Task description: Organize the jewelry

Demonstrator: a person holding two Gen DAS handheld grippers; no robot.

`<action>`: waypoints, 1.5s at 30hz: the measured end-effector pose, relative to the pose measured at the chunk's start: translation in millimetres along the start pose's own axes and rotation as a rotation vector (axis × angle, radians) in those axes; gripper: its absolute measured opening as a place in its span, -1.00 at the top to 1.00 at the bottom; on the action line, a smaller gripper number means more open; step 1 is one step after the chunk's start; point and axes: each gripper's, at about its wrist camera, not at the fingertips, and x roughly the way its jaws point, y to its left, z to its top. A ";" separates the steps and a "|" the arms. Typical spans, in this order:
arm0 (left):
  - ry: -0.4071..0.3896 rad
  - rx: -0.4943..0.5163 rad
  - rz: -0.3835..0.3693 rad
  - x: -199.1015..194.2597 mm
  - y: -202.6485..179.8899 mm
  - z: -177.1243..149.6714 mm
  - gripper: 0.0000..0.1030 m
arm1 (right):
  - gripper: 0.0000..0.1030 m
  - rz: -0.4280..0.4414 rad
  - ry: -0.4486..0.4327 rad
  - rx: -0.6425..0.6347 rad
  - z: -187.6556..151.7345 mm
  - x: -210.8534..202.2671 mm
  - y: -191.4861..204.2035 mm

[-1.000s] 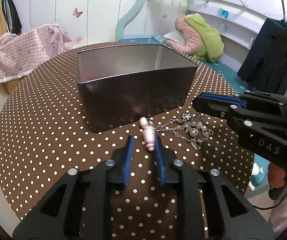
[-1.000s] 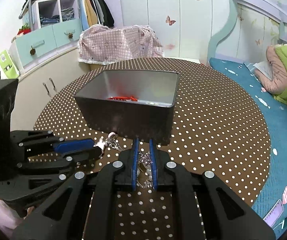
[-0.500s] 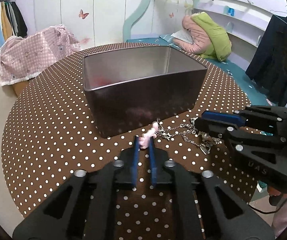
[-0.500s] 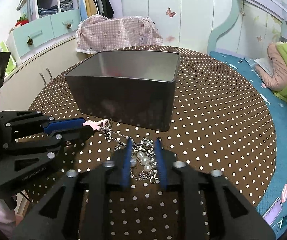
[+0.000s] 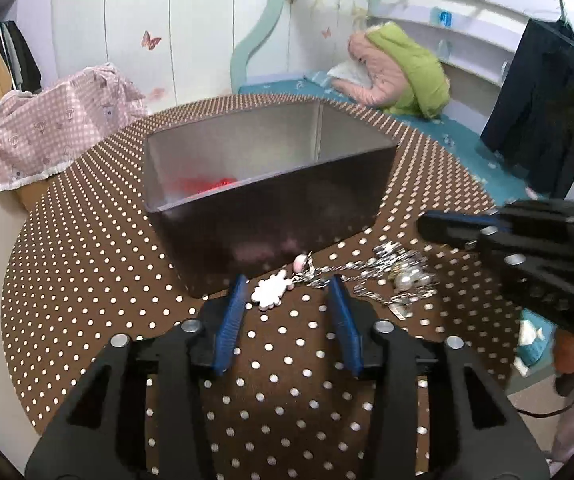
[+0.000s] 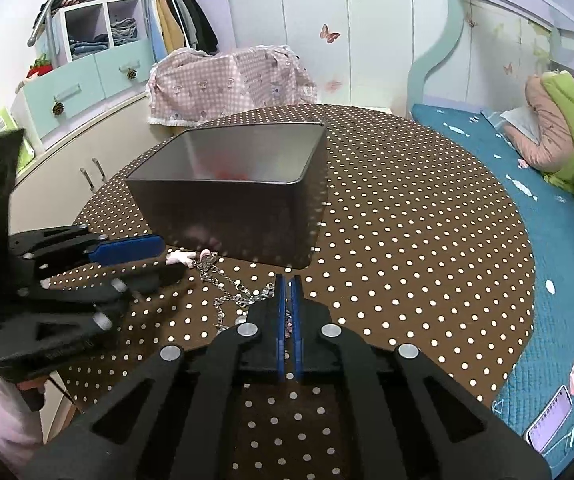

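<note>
The left tool [image 5: 289, 294] hangs low over the near edge of the round, polka-dotted desk [image 5: 87, 248], its blue-padded fingers [image 5: 231, 316] spread wide with nothing between them. Just beyond its tips lies a pink flower-shaped charm [image 5: 269, 290], flat on the cloth and linked to a silver chain [image 5: 351, 270] that runs off to the right into a tangle with pearl beads [image 5: 407, 280].

The right tool [image 6: 286, 300] is pressed nearly closed on the far end of that same silver chain [image 6: 227, 284]; a sliver of the jewelry shows between its pads, and the chain trails left across the desk toward the left tool [image 6: 159, 256], ending at the pink charm [image 6: 181, 257].

Behind the chain, touching or just beside the charm end, stands a dark rectangular metal tin [image 5: 271, 196] toward the middle of the desk, open at the top. Something red [image 5: 215, 184] lies on its floor by the near wall.

Past the far edge of the desk is a pink checked cover [image 6: 227, 80], and to the right a bed with a teal spread [image 6: 567, 216].
</note>
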 end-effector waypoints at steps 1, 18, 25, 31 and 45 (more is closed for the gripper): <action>0.003 0.001 0.001 1.3 -0.2 1.3 0.14 | 0.92 -0.003 0.000 0.003 0.4 0.4 -0.4; -0.031 -0.011 0.060 -11.8 0.8 -8.6 0.71 | 0.64 0.013 0.052 -0.036 0.8 25.8 8.9; -0.064 -0.038 0.049 -27.1 4.7 -9.6 0.71 | 0.85 0.040 0.050 -0.039 -2.4 23.3 8.8; -0.053 -0.047 0.092 -26.4 7.9 -11.4 0.82 | 1.00 0.004 0.046 -0.022 -1.5 19.1 3.1; -0.099 -0.074 0.082 -48.0 12.3 -9.1 0.82 | 0.40 0.090 -0.013 -0.172 3.1 6.4 45.3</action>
